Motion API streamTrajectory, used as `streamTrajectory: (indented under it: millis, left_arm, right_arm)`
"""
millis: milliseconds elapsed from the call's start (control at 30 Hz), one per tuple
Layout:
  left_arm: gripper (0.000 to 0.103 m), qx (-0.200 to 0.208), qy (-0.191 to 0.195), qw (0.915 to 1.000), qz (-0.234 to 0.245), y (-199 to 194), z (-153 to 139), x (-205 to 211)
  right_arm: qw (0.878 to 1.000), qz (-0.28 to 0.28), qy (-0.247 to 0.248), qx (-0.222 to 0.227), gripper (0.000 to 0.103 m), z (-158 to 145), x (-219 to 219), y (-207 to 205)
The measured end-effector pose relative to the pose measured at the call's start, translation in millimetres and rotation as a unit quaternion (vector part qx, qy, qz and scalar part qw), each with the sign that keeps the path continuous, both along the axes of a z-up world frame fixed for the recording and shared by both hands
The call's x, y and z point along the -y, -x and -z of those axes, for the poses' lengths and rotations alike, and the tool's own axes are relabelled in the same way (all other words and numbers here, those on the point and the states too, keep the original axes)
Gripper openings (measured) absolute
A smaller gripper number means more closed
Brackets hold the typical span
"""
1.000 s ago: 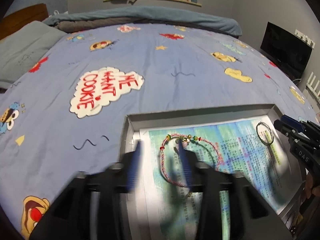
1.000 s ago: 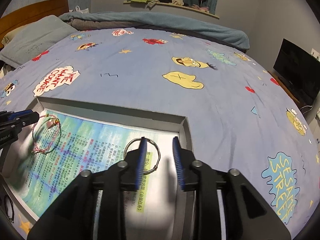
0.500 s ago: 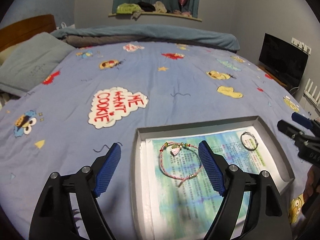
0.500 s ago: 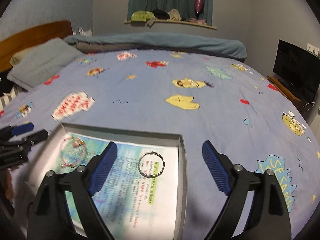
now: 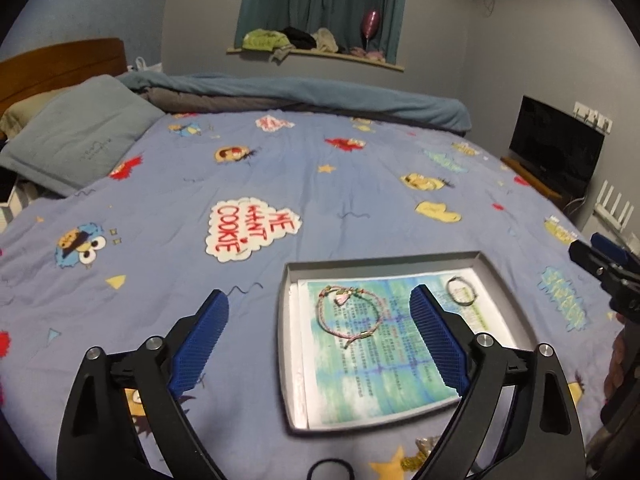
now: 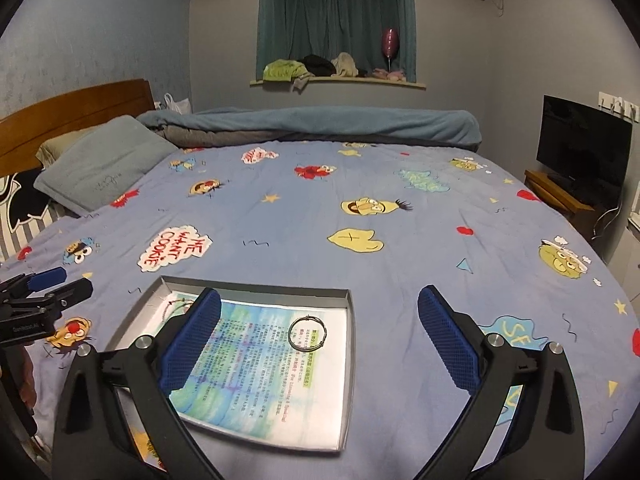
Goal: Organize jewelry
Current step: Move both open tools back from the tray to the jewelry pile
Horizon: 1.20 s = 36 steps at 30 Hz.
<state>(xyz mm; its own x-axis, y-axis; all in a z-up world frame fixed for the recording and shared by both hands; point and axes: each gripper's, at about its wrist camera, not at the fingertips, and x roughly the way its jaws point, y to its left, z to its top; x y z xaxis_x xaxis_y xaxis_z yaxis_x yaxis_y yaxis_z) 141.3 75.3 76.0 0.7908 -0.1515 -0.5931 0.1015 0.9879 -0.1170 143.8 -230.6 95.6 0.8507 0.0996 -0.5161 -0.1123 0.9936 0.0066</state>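
The left gripper (image 5: 318, 328) hangs above a blue cartoon-print bedspread (image 5: 168, 200), blue-padded jaws spread wide and holding nothing. Ahead between its fingers, a shallow grey cardboard tray (image 5: 285, 344) lined with a printed paper sheet holds a pink braided cord bracelet (image 5: 347, 316). Further right lies a thin silver wire bangle (image 6: 308, 333), between the equally wide, empty right gripper's (image 6: 318, 338) fingers. A black loop (image 5: 331, 470), possibly a hair tie, sits at the left view's bottom edge.
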Motion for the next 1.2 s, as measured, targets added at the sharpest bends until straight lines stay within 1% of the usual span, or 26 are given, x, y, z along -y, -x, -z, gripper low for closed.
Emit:
streamTrajectory:
  millis: [200,300,400,433,600,667,800,967,1067,1133,1200]
  left_arm:
    - [0.093,0.007,0.01,0.9999,0.008,26.6,-31.3,-8.6]
    - [0.093,0.005,0.011,0.9998,0.013,41.1,-38.2,-14.3]
    - [0.093,-0.001,-0.005,0.9999,0.016,54.1,-36.5,-18.4]
    - [0.093,-0.005,-0.014,0.9998,0.014,59.1,-33.7,-20.1]
    - [0.093,-0.018,-0.025,0.9994,0.017,82.0,-17.5,-29.9]
    - [0.093,-0.024,-0.034,0.999,0.018,91.9,-6.3,-34.3]
    - [0.093,-0.04,-0.031,0.9985,0.017,103.5,15.4,-42.6]
    - [0.093,-0.063,-0.023,0.9976,0.019,112.1,41.7,-44.6]
    - [0.093,-0.078,-0.012,0.9965,0.027,114.4,56.4,-39.9]
    - [0.093,-0.086,-0.013,0.9957,0.031,113.3,67.5,-35.1]
    - [0.093,-0.097,-0.024,0.9945,0.031,109.7,76.8,-28.5]
  right_arm:
    - [1.0,-0.011,-0.008,0.013,0.097,-19.2,3.8,31.1]
    - [1.0,-0.014,-0.003,0.018,0.097,-25.2,6.3,47.3]
    - [1.0,-0.015,-0.001,0.015,0.098,-25.8,9.3,58.7]
    - [1.0,-0.017,0.001,0.013,0.098,-25.1,9.9,61.5]
    - [1.0,-0.019,0.025,0.001,0.098,-14.4,13.0,80.0]
    - [0.999,-0.017,0.038,-0.006,0.097,-5.0,14.3,89.0]
    - [0.998,-0.015,0.047,-0.03,0.097,18.6,18.0,100.0]
    - [0.997,-0.008,0.051,-0.054,0.097,45.5,22.6,108.7]
    - [0.997,-0.016,0.037,-0.071,0.097,61.5,25.5,112.7]
    - [0.996,-0.023,0.032,-0.08,0.097,70.4,25.7,112.2]
    - [0.995,-0.024,0.035,-0.09,0.097,82.2,25.3,110.5]
